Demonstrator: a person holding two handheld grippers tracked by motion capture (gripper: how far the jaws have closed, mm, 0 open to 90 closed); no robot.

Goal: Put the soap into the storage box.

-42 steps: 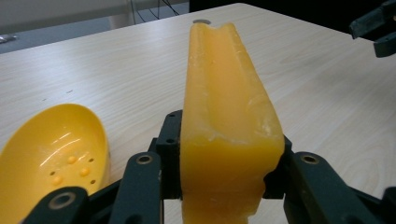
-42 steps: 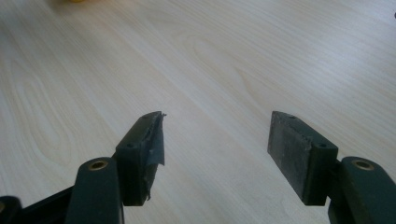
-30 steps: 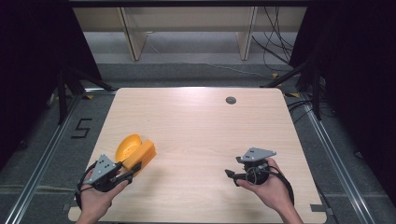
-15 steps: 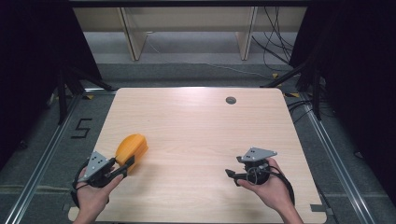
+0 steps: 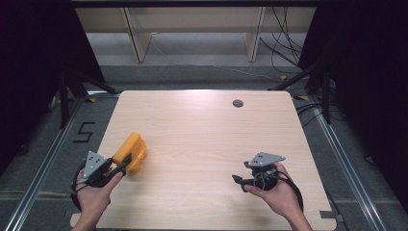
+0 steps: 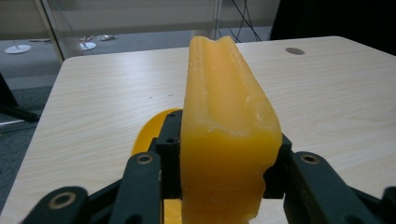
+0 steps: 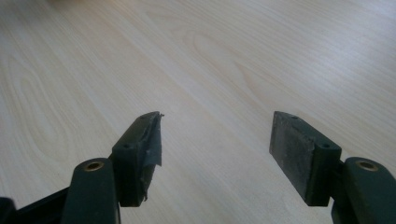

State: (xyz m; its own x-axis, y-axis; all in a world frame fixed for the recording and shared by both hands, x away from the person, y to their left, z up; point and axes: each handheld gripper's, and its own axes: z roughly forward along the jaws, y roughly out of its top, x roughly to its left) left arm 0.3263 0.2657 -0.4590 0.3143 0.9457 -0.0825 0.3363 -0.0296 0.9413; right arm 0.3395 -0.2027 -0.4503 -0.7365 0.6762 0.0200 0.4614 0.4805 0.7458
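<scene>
Yellow block: bottom cut off by the left gripper view's lower edge, and its bulk hides most of a yellow rounded piece behind it, perhaps part of the same obj. Small dark round spot on the table's far side: too small to ID.

Yellow-orange block, pale woodgrain table

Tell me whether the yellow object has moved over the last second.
Yes. The yellow object, clamped in the left gripper, has swung toward the table's left edge and turned, so it now lies edge-up, farther from the round hole.
</scene>
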